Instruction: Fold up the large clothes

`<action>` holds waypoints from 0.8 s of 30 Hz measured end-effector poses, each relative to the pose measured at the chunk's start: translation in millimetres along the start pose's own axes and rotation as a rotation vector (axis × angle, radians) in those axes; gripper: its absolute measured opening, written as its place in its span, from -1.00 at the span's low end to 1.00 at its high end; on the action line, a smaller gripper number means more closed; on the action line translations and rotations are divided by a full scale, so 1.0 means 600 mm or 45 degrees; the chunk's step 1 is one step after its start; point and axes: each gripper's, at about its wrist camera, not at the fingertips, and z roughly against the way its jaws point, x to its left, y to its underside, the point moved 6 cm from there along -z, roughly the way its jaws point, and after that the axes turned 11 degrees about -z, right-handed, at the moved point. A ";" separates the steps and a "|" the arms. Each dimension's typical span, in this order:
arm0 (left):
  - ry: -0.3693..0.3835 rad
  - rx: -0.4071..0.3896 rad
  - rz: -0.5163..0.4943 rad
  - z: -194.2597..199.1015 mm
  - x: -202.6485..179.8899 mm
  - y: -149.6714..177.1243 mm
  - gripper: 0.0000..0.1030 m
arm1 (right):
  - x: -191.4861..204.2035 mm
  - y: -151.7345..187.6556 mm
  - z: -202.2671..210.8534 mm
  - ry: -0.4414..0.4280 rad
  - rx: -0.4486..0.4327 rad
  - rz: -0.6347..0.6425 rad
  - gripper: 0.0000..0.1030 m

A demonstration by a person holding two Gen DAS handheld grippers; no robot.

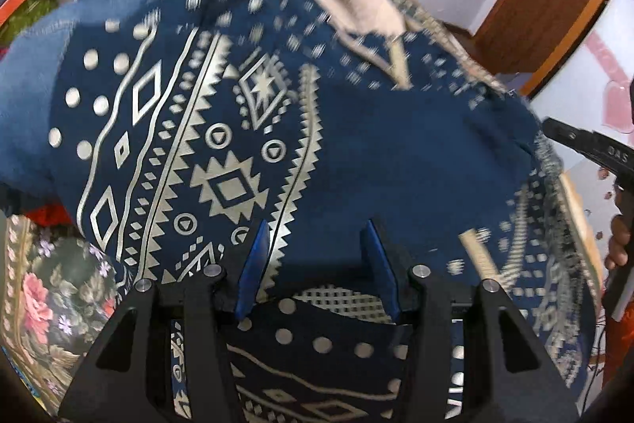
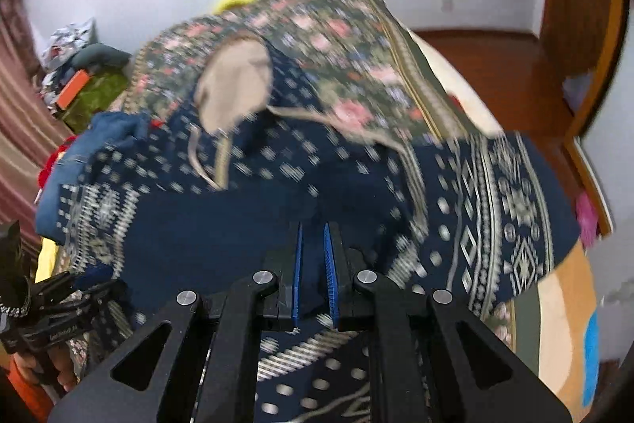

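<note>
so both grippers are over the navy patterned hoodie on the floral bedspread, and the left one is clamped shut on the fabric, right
Not quite. In the left wrist view the left gripper is open, its blue fingers wide apart over the navy patterned hoodie. The narrow one is the right gripper, nearly closed with dark fabric between its pads in the right wrist view. The rest holds: the hoodie lies on the floral bedspread.

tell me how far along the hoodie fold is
Early. Done: the navy patterned hoodie lies spread on the floral bedspread, beige hood lining showing. In hand: the right gripper looks nearly closed on the near fabric edge; the left gripper is open over the hem. Left: no clean fold shows yet; the sleeves and body are unfolded.
</note>
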 end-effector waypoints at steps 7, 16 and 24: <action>-0.061 -0.006 -0.056 -0.010 -0.001 0.006 -0.03 | -0.067 0.022 -0.034 0.086 0.109 -0.035 -0.81; -0.061 0.007 -0.070 -0.001 -0.006 -0.001 -0.03 | -0.099 0.005 0.036 0.077 0.029 -0.062 -0.78; -0.099 -0.113 -0.134 0.056 -0.032 -0.034 -0.02 | -0.150 -0.043 0.111 0.145 -0.127 -0.176 0.38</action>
